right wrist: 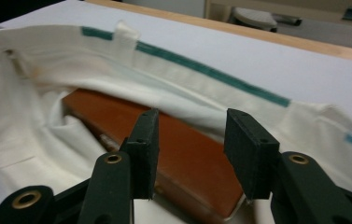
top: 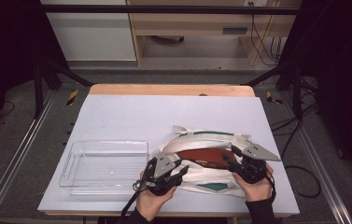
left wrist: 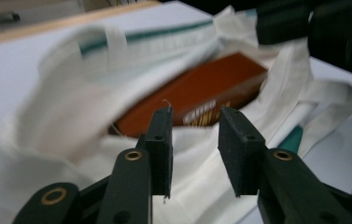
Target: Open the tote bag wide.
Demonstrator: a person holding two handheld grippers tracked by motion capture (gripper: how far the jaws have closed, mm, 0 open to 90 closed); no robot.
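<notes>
High view shows your left gripper (top: 179,169) at the near left edge of the cream tote bag (top: 197,179) and your right gripper (top: 228,158) at its near right edge, each with jaws parted and nothing pinched between them. Between the two claws lies the brown box (top: 201,156), resting inside the bag's gaping mouth. Left gripper view has the box (left wrist: 197,91) just beyond your pads, with cloth bunched below them. Right gripper view has the box's long edge (right wrist: 183,154) running under the jaws, and the bag's teal-striped rim (right wrist: 211,74) rising behind it. Left of your left claw sits the clear tray (top: 71,161), close by; beyond both claws the table (top: 131,116) lies open to its far wooden edge.
</notes>
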